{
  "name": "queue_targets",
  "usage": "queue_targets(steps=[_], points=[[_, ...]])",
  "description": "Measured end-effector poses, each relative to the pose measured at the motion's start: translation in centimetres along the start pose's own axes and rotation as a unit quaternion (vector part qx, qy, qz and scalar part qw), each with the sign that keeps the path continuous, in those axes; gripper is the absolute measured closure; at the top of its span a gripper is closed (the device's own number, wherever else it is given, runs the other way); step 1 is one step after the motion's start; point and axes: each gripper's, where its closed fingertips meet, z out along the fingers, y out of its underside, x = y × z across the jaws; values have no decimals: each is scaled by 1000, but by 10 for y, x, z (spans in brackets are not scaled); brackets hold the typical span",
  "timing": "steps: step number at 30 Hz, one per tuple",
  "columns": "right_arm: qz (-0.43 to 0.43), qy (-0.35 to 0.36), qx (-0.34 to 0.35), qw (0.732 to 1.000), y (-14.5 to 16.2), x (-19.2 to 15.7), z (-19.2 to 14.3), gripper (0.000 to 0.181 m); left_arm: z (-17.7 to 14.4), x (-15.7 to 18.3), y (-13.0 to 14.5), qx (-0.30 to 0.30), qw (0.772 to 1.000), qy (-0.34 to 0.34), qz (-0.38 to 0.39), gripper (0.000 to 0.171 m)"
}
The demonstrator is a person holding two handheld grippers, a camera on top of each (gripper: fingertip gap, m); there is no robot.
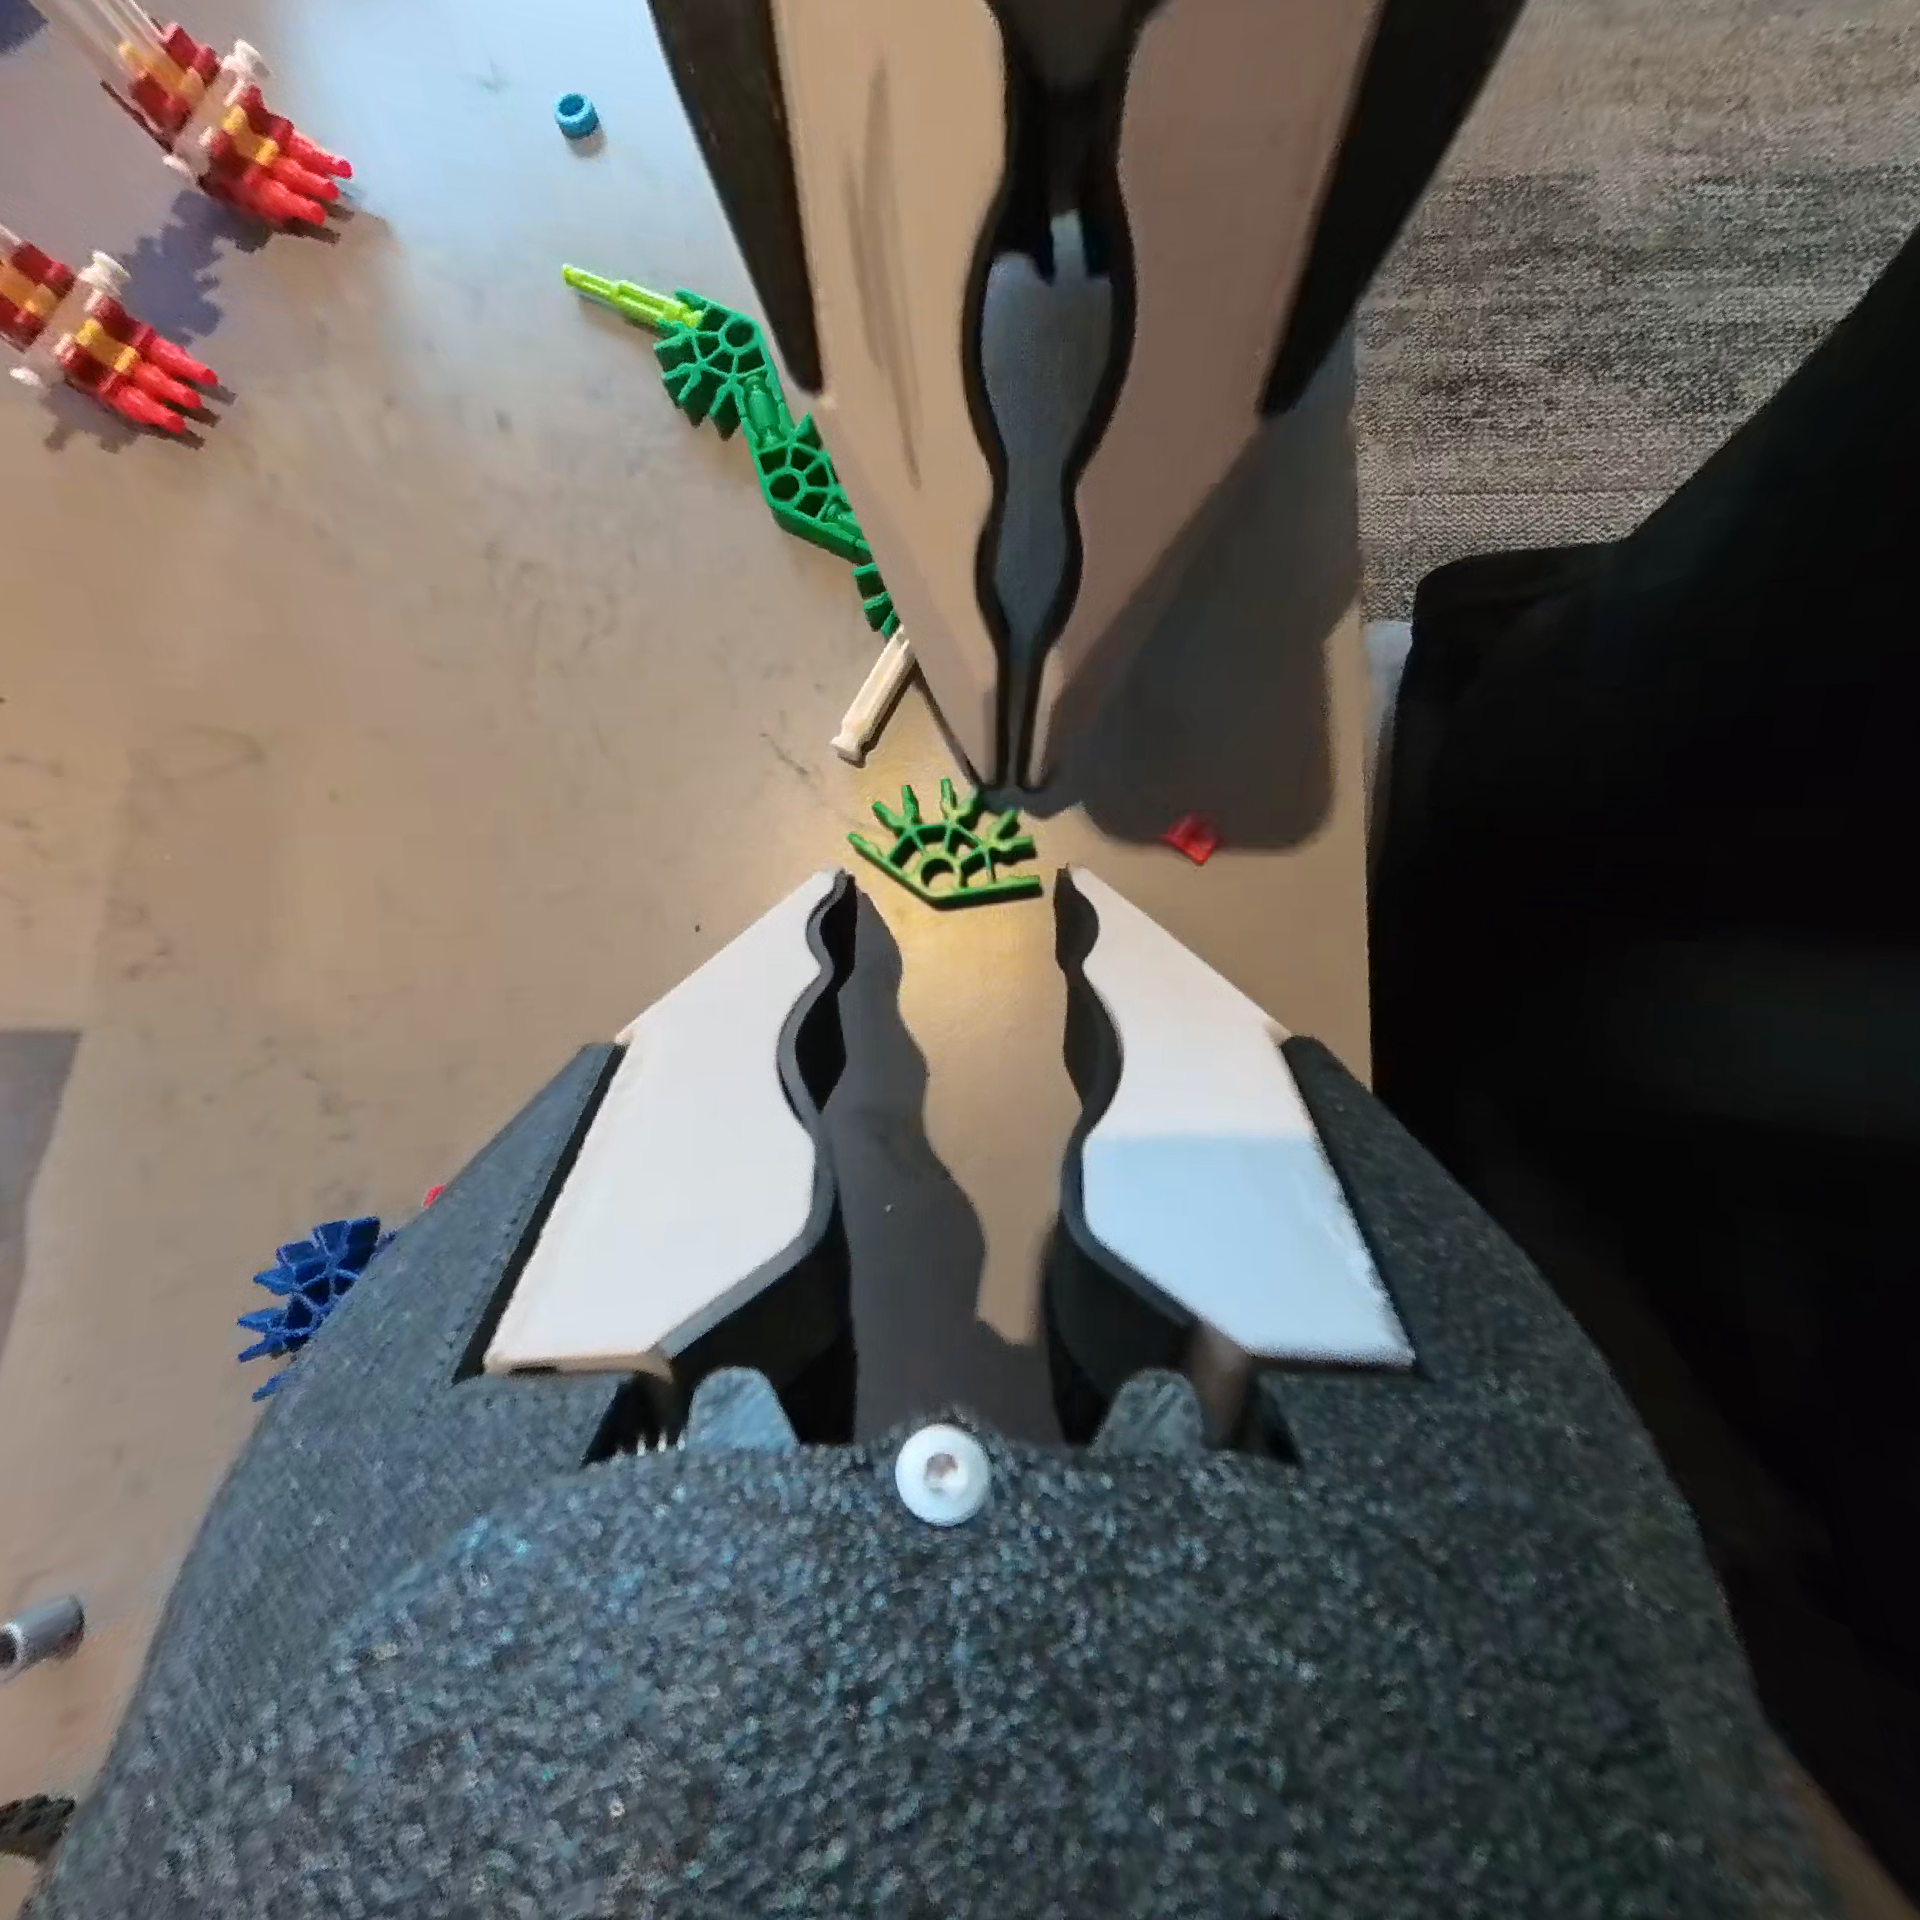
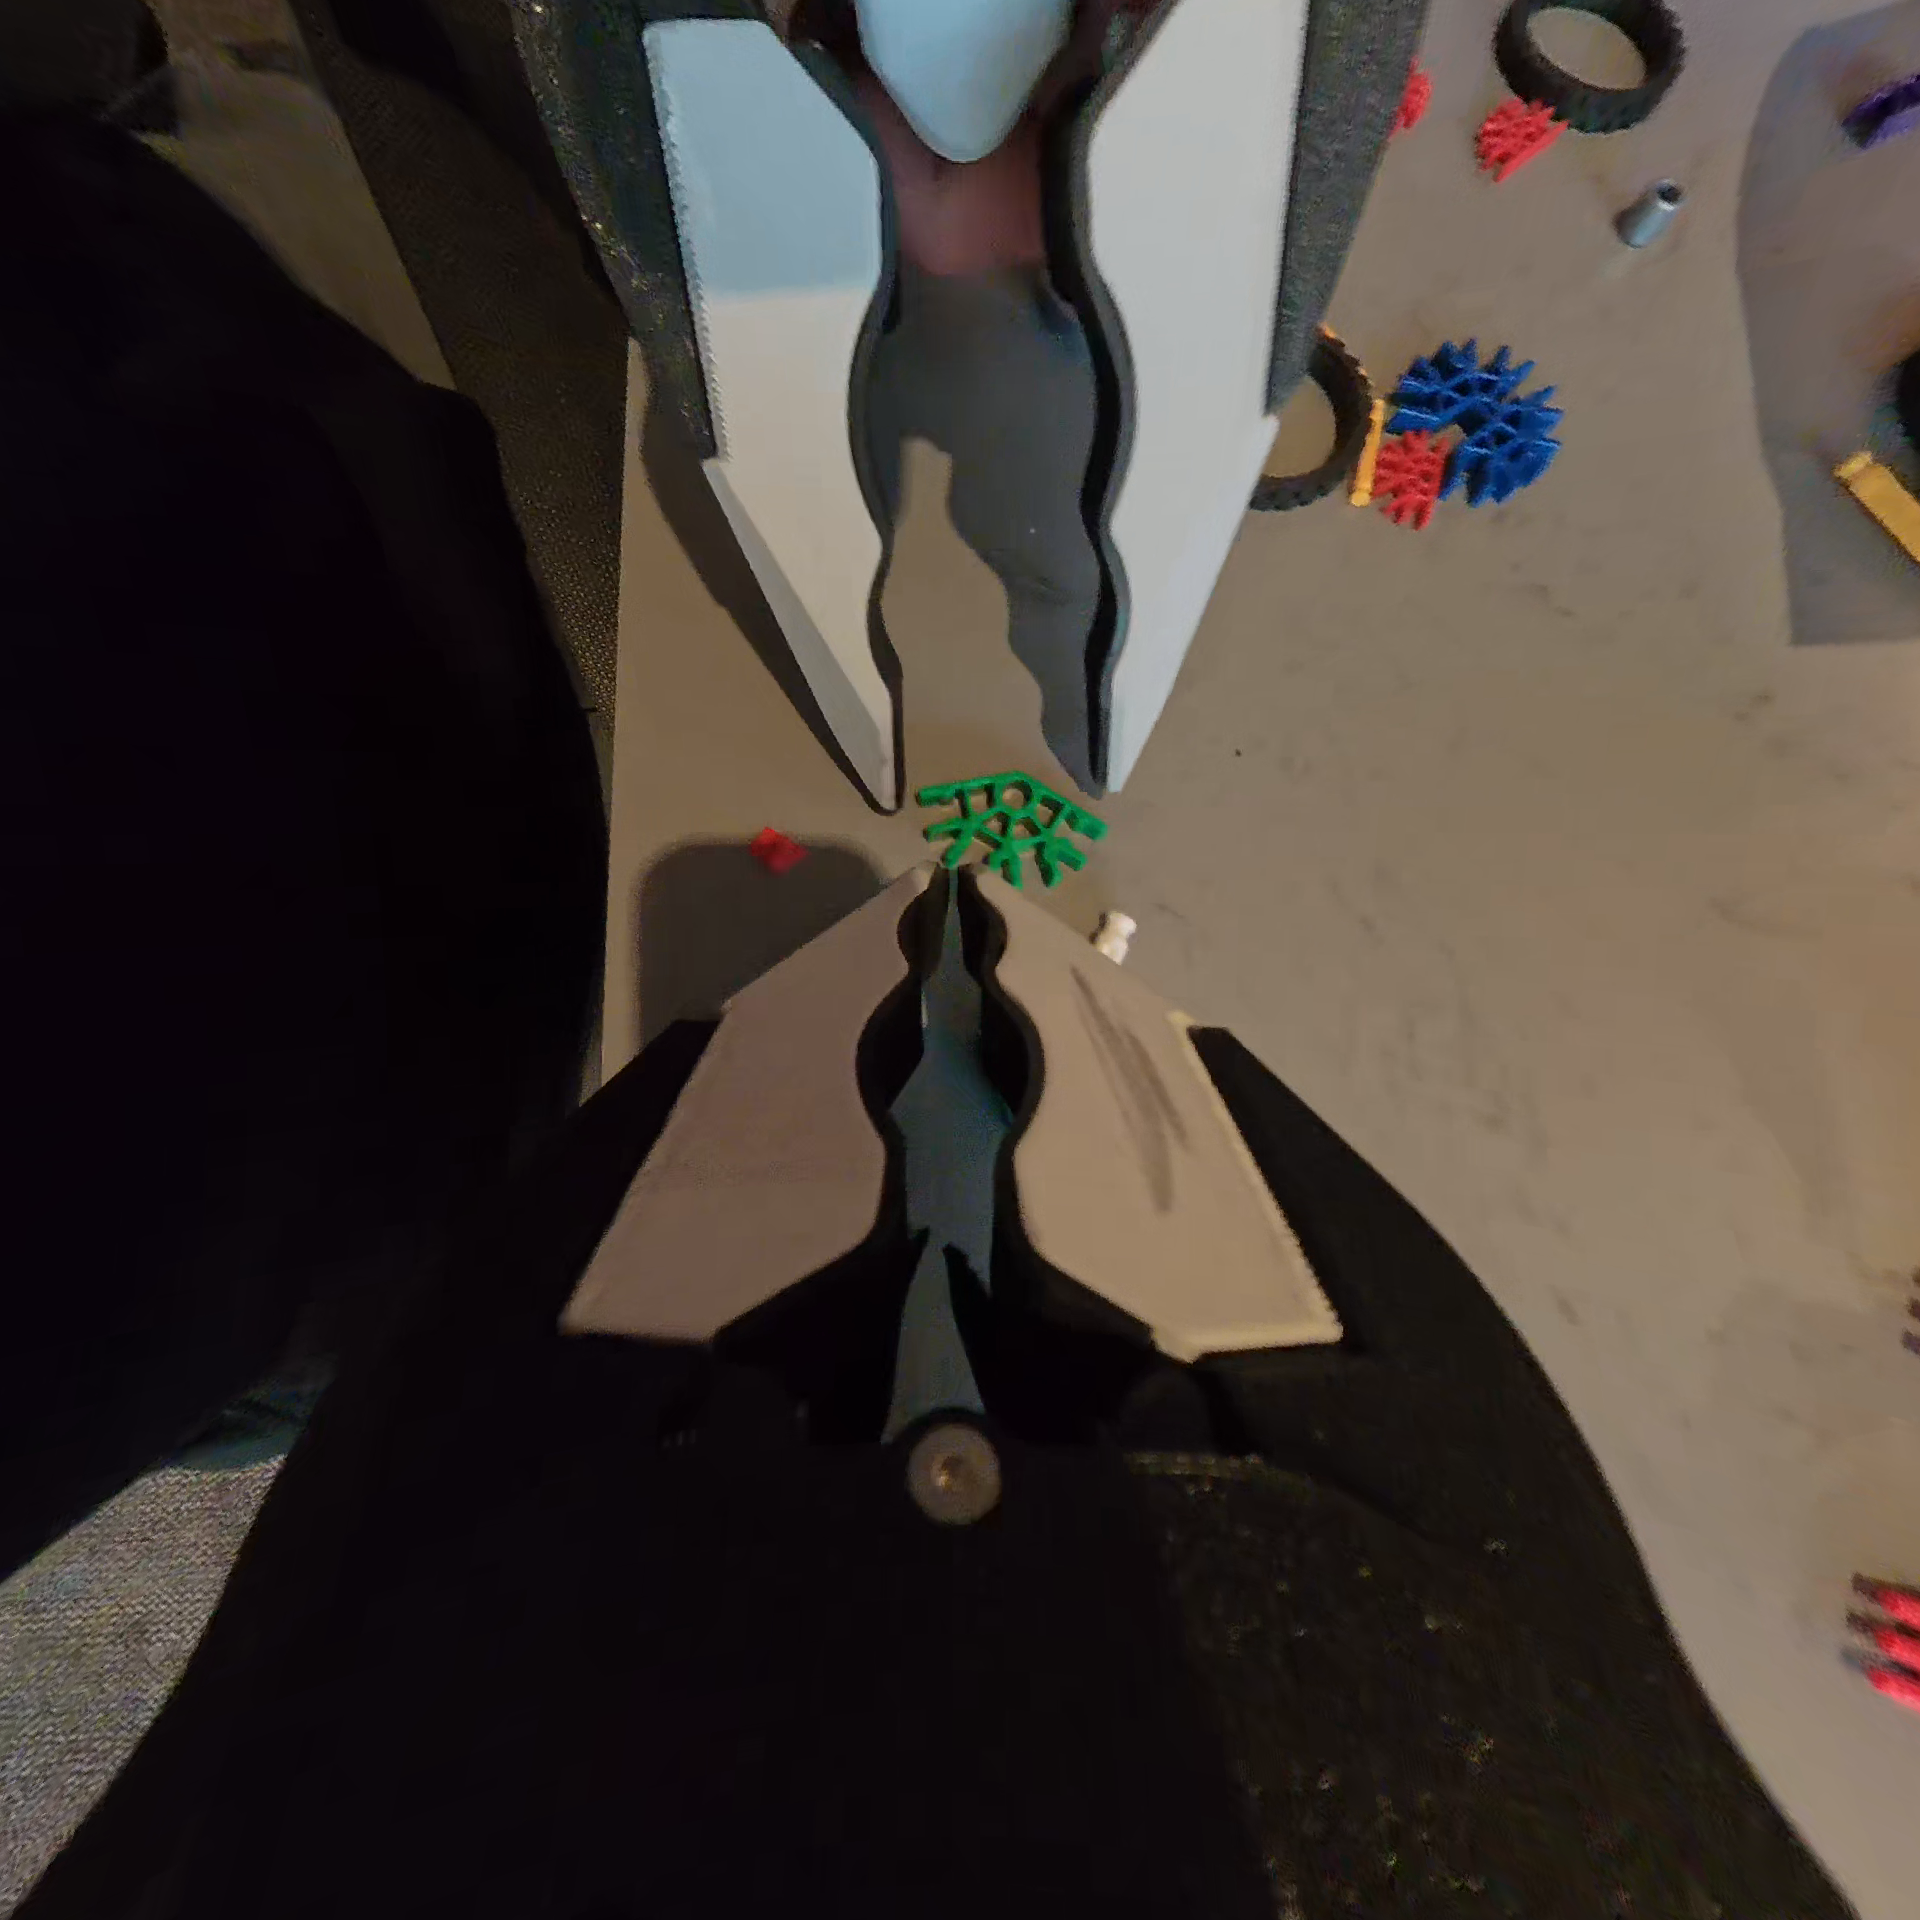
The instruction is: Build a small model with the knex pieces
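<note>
A small green fan-shaped connector [image 1: 951,847] lies flat on the beige table [image 1: 416,779]. My left gripper [image 1: 956,881] is open, its two white fingers on either side of the connector's near edge, just short of it. My right gripper [image 1: 1008,781] comes in from the opposite side, shut, with its tips touching the connector's far prongs. In the right wrist view the connector [image 2: 1008,826] lies just ahead of the shut right gripper [image 2: 951,868], with the open left gripper [image 2: 992,792] beyond it.
A chain of green connectors with a lime rod [image 1: 769,416], a white rod [image 1: 873,707], a small red piece [image 1: 1190,836], red-and-yellow assemblies [image 1: 239,156] and a blue ring [image 1: 579,114] lie around. Blue connectors [image 2: 1475,416], a black tyre [image 2: 1590,62] and a grey sleeve [image 2: 1650,213] lie farther off. A dark mass [image 1: 1662,831] borders the table edge. The tips of both grippers are at nearly the same place.
</note>
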Motion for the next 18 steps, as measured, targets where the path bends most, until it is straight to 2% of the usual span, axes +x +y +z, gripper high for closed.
queue_targets(steps=[6, 18], points=[[-9, 1, 13, 1000, -14, -3, 15, 181, -5, -6, 7, -22, 1000, -4, 4, 133], [30, 32, 38, 998, -3, 17, -19, 181, 2, -3, 0, -17, 1000, 0, 14, 146]])
